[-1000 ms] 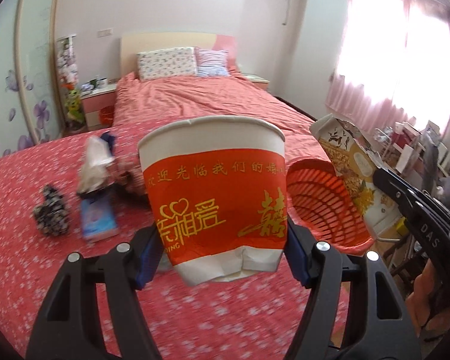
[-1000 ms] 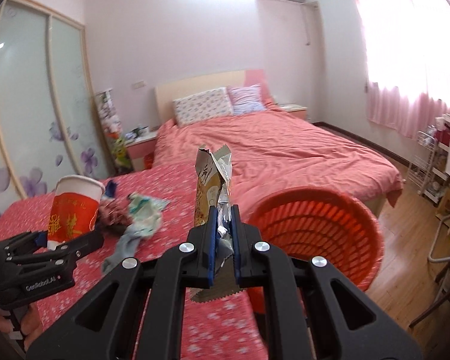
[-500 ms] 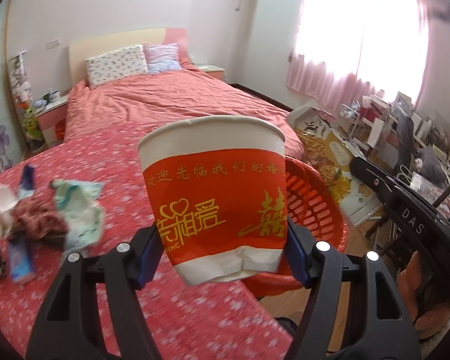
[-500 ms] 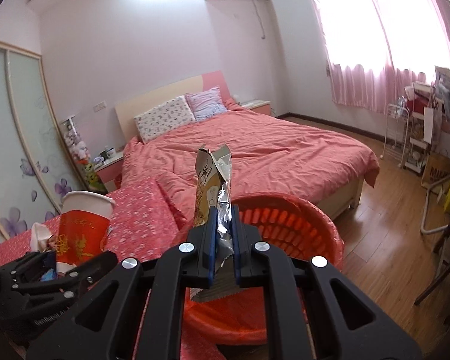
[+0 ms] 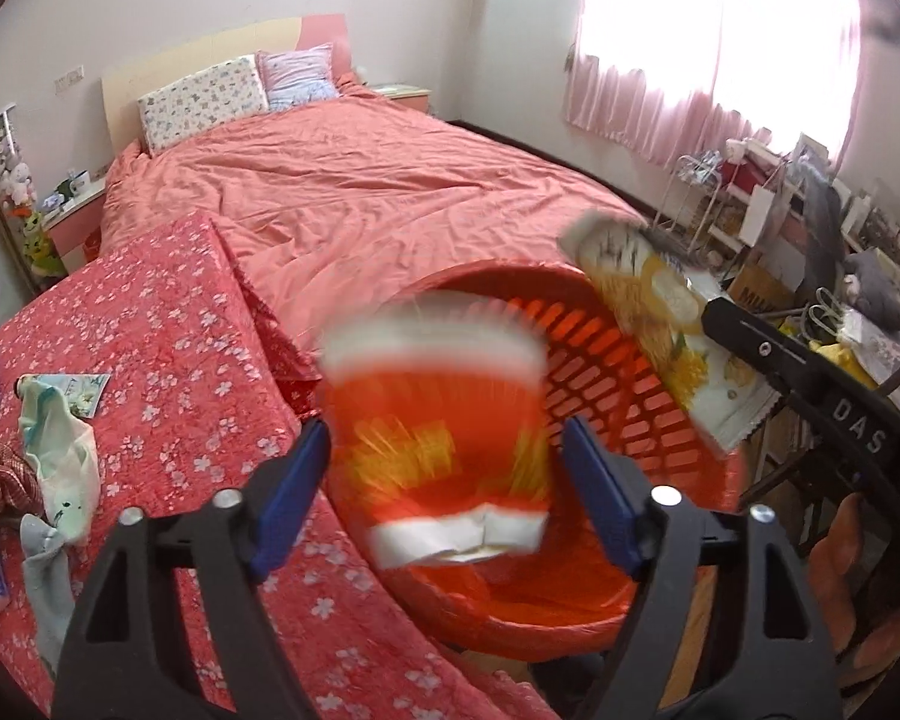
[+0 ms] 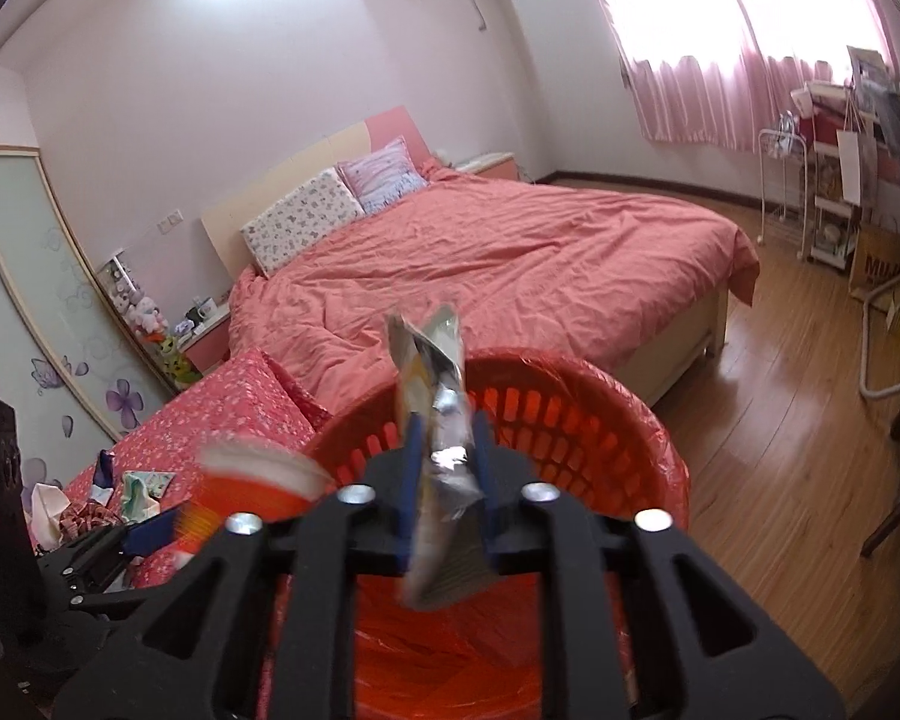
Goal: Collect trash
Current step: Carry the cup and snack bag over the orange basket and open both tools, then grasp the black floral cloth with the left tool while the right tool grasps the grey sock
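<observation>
- Paper cup [image 5: 435, 450], all motion blur, hangs over the orange basket [image 5: 648, 420], loose between the left tongs [image 5: 450, 501], whose jaws have just been opening.
- Snack wrapper [image 6: 435, 420] sits over the basket too; the right tongs [image 6: 447, 468] have just been opening, pads off it.
- More litter lies on the floral surface [image 5: 180, 360], far left.

Legible text in the two wrist views.
White letters "DAS" stand on the black arm of the right hand-held gripper [image 5: 750, 354]; "MUJ" shows on a brown cardboard box [image 6: 879, 261] by the shelves. The paper cup's [image 5: 438, 450] gold print is blurred, unreadable.
</observation>
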The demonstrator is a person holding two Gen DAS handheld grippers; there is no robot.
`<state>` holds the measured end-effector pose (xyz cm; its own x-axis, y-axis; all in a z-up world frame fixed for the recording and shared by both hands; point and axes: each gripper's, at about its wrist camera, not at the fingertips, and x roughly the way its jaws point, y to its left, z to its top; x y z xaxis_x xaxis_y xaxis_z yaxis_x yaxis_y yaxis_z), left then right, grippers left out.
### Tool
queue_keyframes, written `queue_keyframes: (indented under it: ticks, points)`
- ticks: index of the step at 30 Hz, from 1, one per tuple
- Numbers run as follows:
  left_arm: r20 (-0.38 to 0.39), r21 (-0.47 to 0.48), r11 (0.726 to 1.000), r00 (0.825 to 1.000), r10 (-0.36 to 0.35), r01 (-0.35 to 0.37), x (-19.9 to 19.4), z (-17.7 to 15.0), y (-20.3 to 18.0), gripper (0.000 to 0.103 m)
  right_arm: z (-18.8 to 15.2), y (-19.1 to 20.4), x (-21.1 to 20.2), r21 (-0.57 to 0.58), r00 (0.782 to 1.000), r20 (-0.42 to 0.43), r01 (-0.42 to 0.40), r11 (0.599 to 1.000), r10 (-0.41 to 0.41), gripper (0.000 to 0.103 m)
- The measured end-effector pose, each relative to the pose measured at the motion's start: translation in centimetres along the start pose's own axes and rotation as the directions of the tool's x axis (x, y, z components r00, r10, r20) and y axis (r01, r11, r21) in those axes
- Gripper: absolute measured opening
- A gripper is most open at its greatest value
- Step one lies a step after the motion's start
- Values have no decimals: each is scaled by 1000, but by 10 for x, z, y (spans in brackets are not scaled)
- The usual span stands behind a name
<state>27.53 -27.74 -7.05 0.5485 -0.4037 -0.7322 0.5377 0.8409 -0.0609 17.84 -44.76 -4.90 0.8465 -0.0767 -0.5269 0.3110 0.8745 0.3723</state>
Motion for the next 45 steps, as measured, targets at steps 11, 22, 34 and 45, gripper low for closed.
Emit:
queue_keyframes:
  ticks: [11, 22, 34, 45]
  points:
    - [24, -25, 996, 996, 87, -87, -36, -18, 40, 85, -1, 23, -22, -93, 998, 13, 67, 993, -66, 50]
    - [35, -126, 963, 969, 243, -237, -118, -78, 132, 85, -21, 102, -27, -243, 998, -56, -41, 969, 28, 57]
    - [-47, -367, 801, 869, 492, -473, -174, -137, 302, 85, -96, 223, 5, -348, 946, -287, -249, 904, 150, 57]
    - [-131, -428, 775, 880, 456, -465, -142, -139, 350, 85, -123, 269, 42, -334, 907, -401, -277, 901, 130, 57]
